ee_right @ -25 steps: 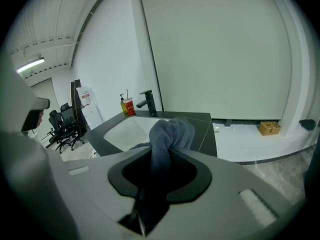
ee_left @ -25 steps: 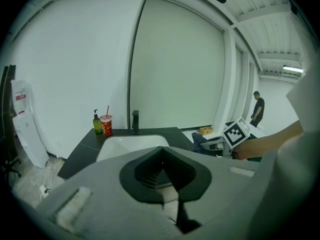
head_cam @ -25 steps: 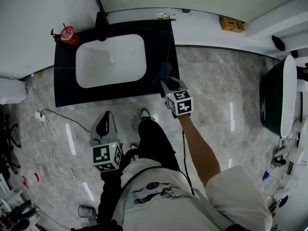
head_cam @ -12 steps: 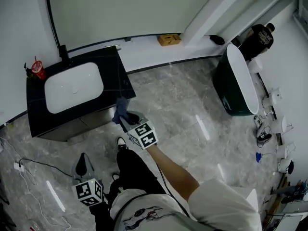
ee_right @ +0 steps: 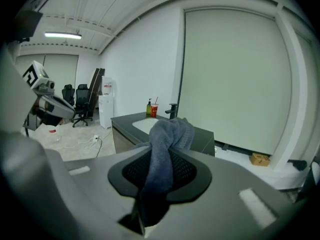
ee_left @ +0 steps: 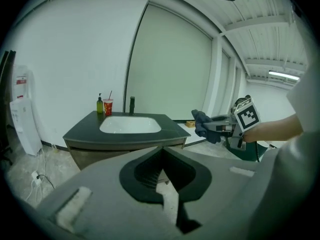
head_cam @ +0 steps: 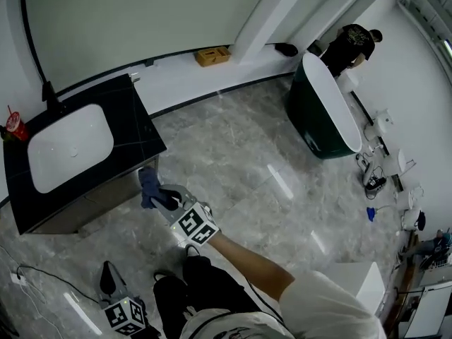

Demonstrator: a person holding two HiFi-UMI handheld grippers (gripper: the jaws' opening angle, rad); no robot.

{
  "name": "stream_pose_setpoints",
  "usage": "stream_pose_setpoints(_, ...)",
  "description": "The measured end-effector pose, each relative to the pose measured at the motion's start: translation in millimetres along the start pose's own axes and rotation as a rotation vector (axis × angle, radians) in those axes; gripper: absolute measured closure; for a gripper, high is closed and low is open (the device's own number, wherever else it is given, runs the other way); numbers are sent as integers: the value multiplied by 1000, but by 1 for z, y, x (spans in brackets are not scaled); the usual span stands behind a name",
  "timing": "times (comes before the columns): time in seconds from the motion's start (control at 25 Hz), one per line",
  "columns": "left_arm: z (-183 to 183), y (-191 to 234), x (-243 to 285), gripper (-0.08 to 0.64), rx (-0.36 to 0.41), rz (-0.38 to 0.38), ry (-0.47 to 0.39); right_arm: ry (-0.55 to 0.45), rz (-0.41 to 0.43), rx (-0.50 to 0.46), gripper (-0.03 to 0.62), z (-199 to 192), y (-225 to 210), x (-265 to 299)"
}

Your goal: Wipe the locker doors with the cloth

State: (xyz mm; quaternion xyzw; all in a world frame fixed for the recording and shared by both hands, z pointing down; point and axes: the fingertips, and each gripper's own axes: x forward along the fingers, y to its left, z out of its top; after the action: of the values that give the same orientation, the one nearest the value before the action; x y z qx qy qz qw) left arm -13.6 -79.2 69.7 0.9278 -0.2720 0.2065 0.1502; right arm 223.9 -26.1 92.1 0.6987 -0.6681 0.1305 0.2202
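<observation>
**A:** Blue-grey terry, that cloth (head_cam: 147,187). Where does the head view put it?

**B:** Between the fingers of the right gripper (head_cam: 157,195), bunched out past the tips, near the sink cabinet (head_cam: 85,207). It lies in line with the fingers. The left gripper (head_cam: 106,274) hangs low, well apart, probably just out of the way.

**A:** And the left gripper view?

**B:** Its own fingers meet at the tips with nothing between them. Ahead, the cloth (ee_left: 202,124) juts from the other gripper.

**A:** The right gripper view?

**B:** The fingers are clamped on the cloth (ee_right: 167,149). Its long axis runs from deep between them up past the tips, the wad pointing forward. I'd judge that gives a soft end to lead when wiping.
</observation>
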Motion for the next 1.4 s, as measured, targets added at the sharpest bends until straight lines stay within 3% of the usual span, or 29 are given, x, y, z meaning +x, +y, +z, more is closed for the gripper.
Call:
stream_pose_setpoints(0.12, -42, -4, 23, 561, -8, 24, -9, -53, 24, -97, 508, -28, -2, 13)
stream_pose_setpoints(0.28, -99, -25, 80, 561, -6, -5, -66, -145, 18, -309, 508, -62, -32, 19)
stream_pose_setpoints(0.64, -216, 24, 199, 561, 49, 8, -141, -206, -22, -537, 508, -162, -60, 121)
stream_pose_setpoints(0.92, -264, 44, 290, 561, 122, -51, -226, -378, -129, -777, 506, -171, -79, 182)
stream_pose_setpoints(1.12, -279, 46, 320, 561, 202, -100, -307, -398, -241, -858, 506, -176, -97, 204)
stream_pose_setpoints(1.4, -298, 50, 306, 561, 218, -82, -348, -425, -228, -844, 506, -188, -101, 211)
